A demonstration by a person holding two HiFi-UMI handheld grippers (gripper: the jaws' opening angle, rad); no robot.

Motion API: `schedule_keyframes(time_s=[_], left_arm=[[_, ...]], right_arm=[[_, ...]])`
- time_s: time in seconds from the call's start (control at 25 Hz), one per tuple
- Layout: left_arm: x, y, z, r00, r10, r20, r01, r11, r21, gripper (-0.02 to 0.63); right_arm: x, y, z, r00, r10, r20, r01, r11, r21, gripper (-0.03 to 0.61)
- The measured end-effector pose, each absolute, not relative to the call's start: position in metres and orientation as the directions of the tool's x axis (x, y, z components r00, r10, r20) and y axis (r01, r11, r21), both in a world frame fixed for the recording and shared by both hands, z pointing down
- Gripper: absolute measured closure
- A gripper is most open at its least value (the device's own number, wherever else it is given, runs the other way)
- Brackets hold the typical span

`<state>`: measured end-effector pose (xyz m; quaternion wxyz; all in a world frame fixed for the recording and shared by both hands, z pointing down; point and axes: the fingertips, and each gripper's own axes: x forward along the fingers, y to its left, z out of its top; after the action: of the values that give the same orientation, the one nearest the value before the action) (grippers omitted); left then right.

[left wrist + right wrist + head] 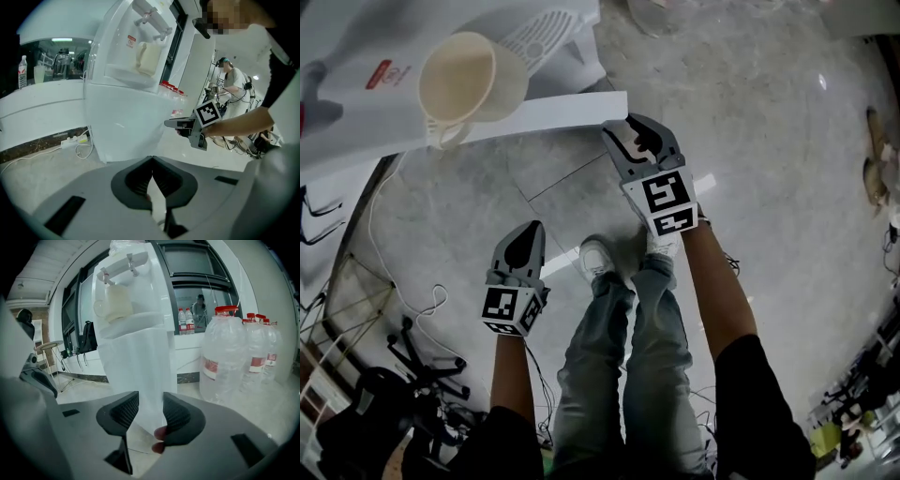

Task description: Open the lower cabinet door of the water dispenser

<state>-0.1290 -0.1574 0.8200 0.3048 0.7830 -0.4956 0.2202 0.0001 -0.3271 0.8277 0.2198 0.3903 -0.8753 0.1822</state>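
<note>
Standing at the upper left of the head view, the white water dispenser [356,103] has a cream cup [459,80] on its tray under the taps. Its lower cabinet door [562,111] shows as a long white panel running from the body toward the upper middle of the frame (it looks swung out, though how far is hard to tell). The right claw [630,131] sits at that panel's free end. In the right gripper view its jaws are spread, with the white panel [145,380] showing in the gap and neither pad pressing on it. The left claw [530,230] hangs lower left of the door, well apart from it. In its own view the jaws are pressed together at the tips with nothing between them. Below both, the person's legs [656,347] stand on the grey tiled floor [769,141]. Large water bottles [225,357] stand to the right of the dispenser in the right gripper view. A power strip [75,139] lies by its base at the left of the left gripper view.
</note>
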Motion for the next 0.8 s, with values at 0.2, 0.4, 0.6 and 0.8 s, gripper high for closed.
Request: schedule_keyframes(time_s=[0.2, 0.4, 0.6, 0.8], left_arm=[[-0.136, -0.148, 0.821, 0.402, -0.646, 0.649, -0.914, -0.319, 0.249, 0.601], [-0.134, -0.138, 0.815, 0.382, -0.675, 0.631, -0.924, -0.301, 0.237, 0.601], [-0.121, -0.107, 0.807, 0.388, -0.669, 0.634, -0.921, -0.296, 0.252, 0.601], [-0.127, -0.072, 0.799, 0.358, -0.672, 0.648, -0.934, -0.254, 0.253, 0.601]], right_arm=[[-0.001, -0.303, 0.829, -0.578, -0.619, 0.533, -0.783, 0.605, -0.146, 0.407], [-0.006, -0.28, 0.828, -0.586, -0.61, 0.533, -0.777, 0.61, -0.157, 0.407], [-0.009, -0.252, 0.831, -0.601, -0.567, 0.563, -0.754, 0.636, -0.164, 0.407], [-0.015, -0.232, 0.829, -0.611, -0.551, 0.569, -0.744, 0.645, -0.175, 0.407]])
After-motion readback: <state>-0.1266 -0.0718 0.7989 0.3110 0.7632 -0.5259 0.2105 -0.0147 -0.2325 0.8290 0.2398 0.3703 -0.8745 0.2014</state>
